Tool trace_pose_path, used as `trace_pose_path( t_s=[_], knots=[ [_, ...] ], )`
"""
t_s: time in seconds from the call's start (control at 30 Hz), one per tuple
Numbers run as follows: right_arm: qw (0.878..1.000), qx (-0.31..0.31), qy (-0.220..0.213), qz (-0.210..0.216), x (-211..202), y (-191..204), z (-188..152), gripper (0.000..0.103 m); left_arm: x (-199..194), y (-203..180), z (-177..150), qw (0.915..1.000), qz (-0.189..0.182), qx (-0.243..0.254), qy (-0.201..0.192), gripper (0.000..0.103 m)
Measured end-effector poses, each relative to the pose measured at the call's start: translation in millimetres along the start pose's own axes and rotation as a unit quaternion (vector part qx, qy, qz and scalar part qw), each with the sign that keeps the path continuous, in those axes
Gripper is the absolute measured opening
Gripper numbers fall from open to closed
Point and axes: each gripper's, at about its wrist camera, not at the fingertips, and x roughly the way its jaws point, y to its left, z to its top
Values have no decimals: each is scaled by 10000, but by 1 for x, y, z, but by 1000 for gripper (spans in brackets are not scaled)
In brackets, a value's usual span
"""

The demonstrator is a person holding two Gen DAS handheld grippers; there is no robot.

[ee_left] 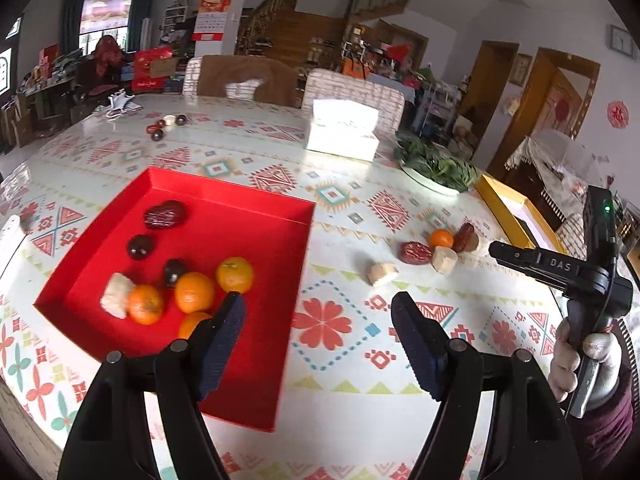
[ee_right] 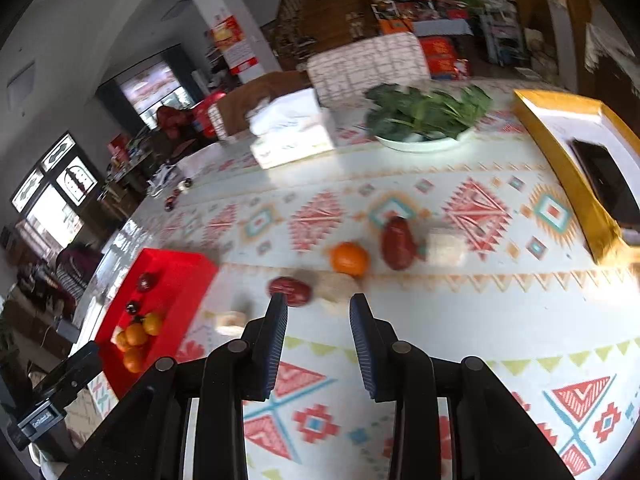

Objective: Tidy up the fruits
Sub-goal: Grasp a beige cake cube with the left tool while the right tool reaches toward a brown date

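my right gripper (ee_right: 318, 308) was open and empty, its fingers apart and low over the patterned surface (ee_right: 460, 320), and what mattered was what lay straight ahead of it: a pale, blurred lump (ee_right: 336, 286) sat just past the gap between the fingertips, with a red date (ee_right: 290, 290) touching its left side, almost at my left fingertip. that date's long axis ran roughly across my line of reach, so i judged the fingers would straddle it if i shifted a little left. farther on sat 1 orange (ee_right: 349, 258), a second date (ee_right: 398, 244) lying more along my reach, and another pale block (ee_right: 446, 246); 1 more pale piece (ee_right: 230, 320) lay off to my left. my left gripper (ee_left: 318, 306) was also open and holding nothing, hovering at the near right edge of the red tray (ee_left: 296, 248), which already held 4 oranges, dark fruits and a pale piece. the loose cluster lay well right of it, near my right hand (ee_left: 588, 364), so i judged the right gripper the nearer one for the next pick, with the tray away to its left.
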Motion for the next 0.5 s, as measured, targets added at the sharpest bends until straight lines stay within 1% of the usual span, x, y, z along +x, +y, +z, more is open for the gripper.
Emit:
trace_pose_path(
  t_s=[0.1, 0.2, 0.33, 0.5],
  knots=[
    [10000, 37, 82, -8, 6, -9, -3, 36, 7, -6, -2, 9999, 2, 69, 104, 75],
    [9999, -1, 165, -20, 18, -7, -5, 35, 15, -11, -3, 9997, 6, 125, 198, 75],
    [9988, -317, 247, -277, 37, -1, -8, 35, 24, -19, -3, 9993, 5, 244, 274, 75],
    [9939, -825, 338, -651, 59, 9, -12, 35, 40, -30, 4, 9987, -51, 348, 372, 75]
  ],
)
